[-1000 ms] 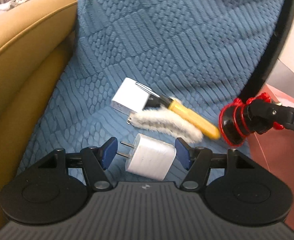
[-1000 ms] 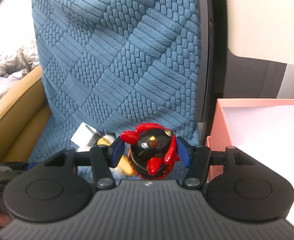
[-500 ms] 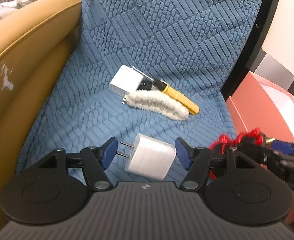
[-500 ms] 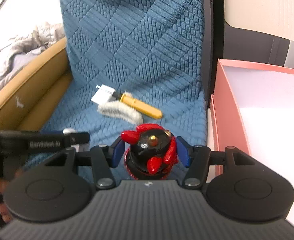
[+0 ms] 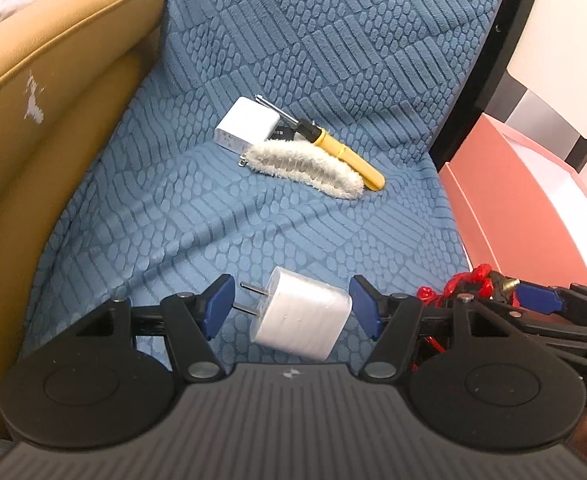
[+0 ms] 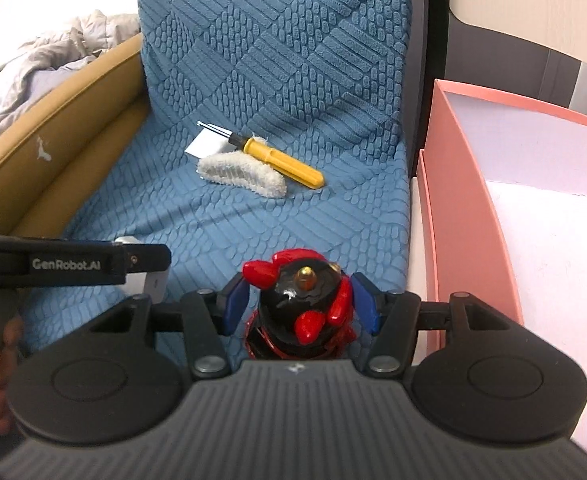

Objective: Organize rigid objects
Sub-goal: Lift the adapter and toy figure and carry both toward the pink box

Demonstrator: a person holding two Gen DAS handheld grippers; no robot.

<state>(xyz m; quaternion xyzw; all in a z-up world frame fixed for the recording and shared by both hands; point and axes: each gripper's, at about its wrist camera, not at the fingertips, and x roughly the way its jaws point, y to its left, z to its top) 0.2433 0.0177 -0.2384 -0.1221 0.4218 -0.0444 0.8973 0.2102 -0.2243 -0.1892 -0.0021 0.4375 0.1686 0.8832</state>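
Both tools [image 5: 291,306] [image 6: 300,307] clamped, side by side

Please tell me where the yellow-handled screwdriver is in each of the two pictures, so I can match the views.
Left wrist view: the yellow-handled screwdriver lies upper centre on the blue seat cover, behind the white fluffy piece.
Right wrist view: the screwdriver lies at centre, a little above the middle, again behind the fluffy piece.
Shared landmark: the pink box at the right edge.

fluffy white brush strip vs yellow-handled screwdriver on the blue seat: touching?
Touching. In the left wrist view the fluffy white brush strip overlaps the yellow-handled screwdriver along its length, no blue seat cover visible between them.
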